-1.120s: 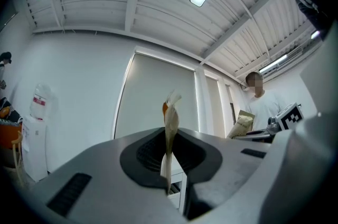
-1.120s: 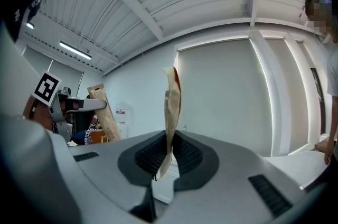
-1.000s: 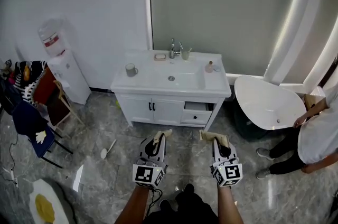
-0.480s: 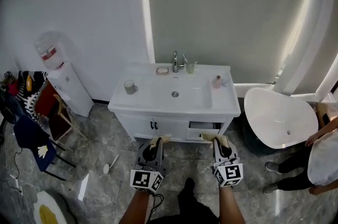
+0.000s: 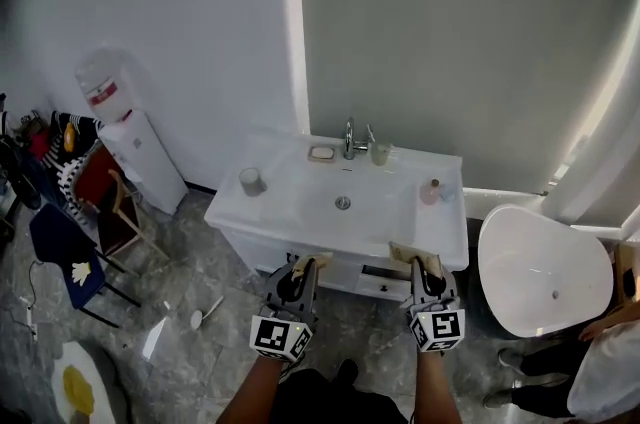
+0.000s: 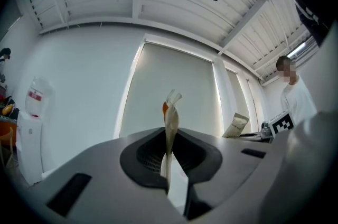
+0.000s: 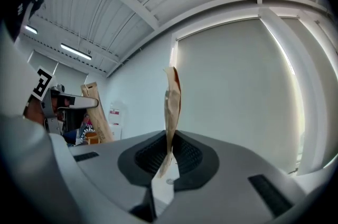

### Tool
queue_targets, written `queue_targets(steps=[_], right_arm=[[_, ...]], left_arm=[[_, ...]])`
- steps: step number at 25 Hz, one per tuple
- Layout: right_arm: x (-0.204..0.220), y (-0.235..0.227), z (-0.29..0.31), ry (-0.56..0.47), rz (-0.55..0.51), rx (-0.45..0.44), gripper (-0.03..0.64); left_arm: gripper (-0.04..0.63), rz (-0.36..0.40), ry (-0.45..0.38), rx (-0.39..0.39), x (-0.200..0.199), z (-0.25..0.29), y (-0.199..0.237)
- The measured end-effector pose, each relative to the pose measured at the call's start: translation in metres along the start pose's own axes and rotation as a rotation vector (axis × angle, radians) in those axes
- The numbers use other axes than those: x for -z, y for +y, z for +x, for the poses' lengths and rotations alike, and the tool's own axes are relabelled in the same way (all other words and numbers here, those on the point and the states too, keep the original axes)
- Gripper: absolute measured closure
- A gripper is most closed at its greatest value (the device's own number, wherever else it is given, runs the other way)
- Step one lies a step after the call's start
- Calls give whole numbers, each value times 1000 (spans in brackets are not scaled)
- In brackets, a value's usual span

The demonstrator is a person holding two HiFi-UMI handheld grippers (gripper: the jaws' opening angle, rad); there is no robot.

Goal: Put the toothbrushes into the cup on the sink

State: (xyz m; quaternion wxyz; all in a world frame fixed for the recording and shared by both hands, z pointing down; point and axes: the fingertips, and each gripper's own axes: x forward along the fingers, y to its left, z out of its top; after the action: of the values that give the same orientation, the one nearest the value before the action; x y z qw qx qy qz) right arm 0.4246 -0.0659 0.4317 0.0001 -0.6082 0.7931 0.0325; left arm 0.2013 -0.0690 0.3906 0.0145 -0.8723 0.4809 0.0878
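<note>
Closed in on the sink counter (image 5: 285, 210), now just ahead of both tools: left tool (image 5: 304, 264) and right tool (image 5: 420, 258) both pinched closed on nothing, cup (image 5: 380, 153) beside the faucet (image 5: 350, 140) at the back, toothbrushes too small to make out.

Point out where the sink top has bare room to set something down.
Free: on the sink top, the left side around the mug, up to the soap dish, and the front edge. Crowded: the back ledge, where soap dish, faucet and cup stand close together; a pink bottle occupies the right end.
</note>
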Motion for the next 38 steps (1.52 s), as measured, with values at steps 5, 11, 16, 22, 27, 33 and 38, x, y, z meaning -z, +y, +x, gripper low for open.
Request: queue_targets(steps=[5, 11, 16, 22, 27, 33, 38], right_arm=[[-4, 3, 31, -1, -5, -29, 569], [-10, 11, 63, -7, -9, -63, 569], [3, 35, 82, 23, 9, -80, 569], [14, 86, 133, 34, -8, -96, 569], [19, 143, 205, 38, -14, -72, 569], [25, 242, 299, 62, 14, -44, 569], [22, 312, 362, 65, 15, -42, 569]], left_arm=[[547, 7, -4, -34, -2, 15, 24], [548, 10, -14, -62, -7, 30, 51], [548, 20, -14, -105, -10, 24, 94], [548, 37, -30, -148, -11, 17, 184], [548, 28, -21, -137, -7, 21, 285], [548, 14, 12, -72, -3, 30, 410], [548, 15, 25, -16, -7, 42, 485]])
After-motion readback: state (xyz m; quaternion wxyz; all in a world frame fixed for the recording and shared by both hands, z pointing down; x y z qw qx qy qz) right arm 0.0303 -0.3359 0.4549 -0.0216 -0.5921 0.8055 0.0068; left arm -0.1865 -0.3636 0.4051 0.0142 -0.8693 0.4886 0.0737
